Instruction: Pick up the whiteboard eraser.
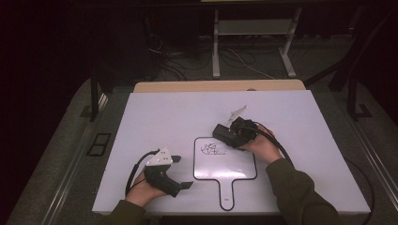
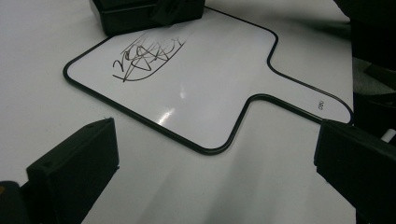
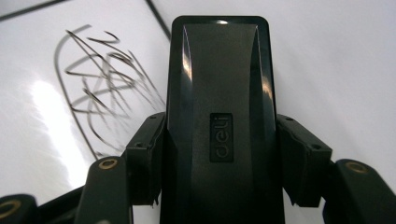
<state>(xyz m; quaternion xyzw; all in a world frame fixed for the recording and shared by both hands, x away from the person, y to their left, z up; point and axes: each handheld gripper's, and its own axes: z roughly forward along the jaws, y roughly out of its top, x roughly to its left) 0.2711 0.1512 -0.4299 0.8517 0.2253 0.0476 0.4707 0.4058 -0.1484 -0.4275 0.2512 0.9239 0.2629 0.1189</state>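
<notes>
The right gripper holds a black eraser between its fingers, which press on both long sides of it. The near end of the eraser is cut off at the bottom edge of the right gripper view, so its full length is hard to make out there. The word on its top is "deli". In the high view the eraser rests at the far right corner of a small whiteboard, just beside a black scribble; the right hand and the gripper hide part of it, and the scribble is too small to read.

The whiteboard lies flat near the middle of the white tabletop, with its handle pointing to the near edge. A small mark on the handle is too small to read.

The left gripper rests at the near left, apart from the whiteboard, and its fingers are spread wide with nothing between them. In the left gripper view both fingers are cut off by the frame.

Beyond the far edge of the tabletop the room is dark; cables on the floor and the legs of a frame can be seen.
</notes>
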